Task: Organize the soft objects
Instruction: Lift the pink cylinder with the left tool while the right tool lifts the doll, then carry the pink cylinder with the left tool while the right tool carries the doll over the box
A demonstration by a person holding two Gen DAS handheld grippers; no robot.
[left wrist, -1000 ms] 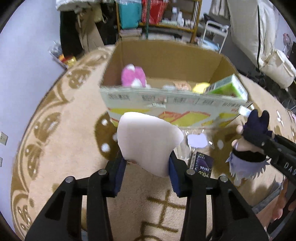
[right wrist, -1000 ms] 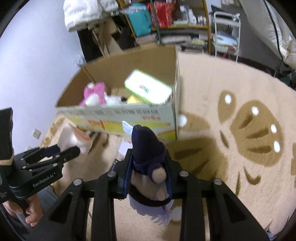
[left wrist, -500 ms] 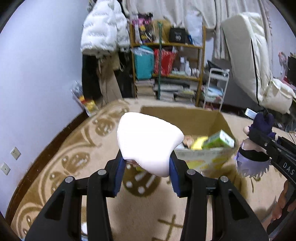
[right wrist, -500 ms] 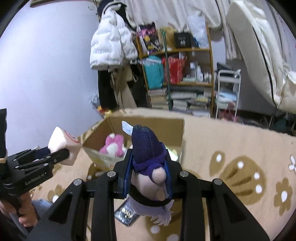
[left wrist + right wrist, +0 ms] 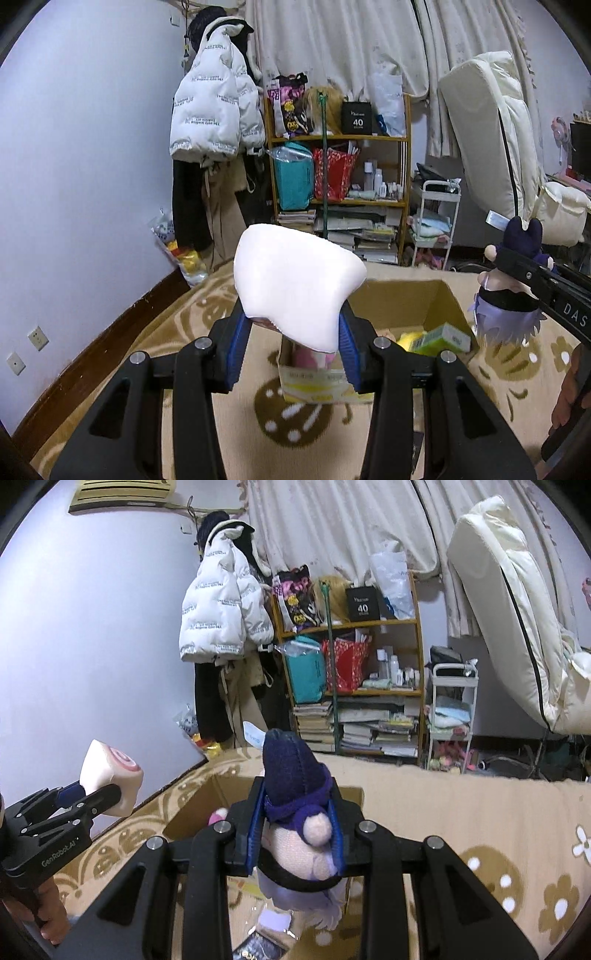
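Both tools pinch plushies, white cushion (image 5: 295, 284) and doll (image 5: 299, 819), above the box rim (image 5: 402, 284).

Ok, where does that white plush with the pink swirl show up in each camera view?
Left wrist view: white swirl plush fills the centre, clamped in the left tool.
Right wrist view: it sits at the far left, swirl face showing, held in that same tool.
Shared landmark: the cardboard box on the carpet, below and beyond the plush in both.
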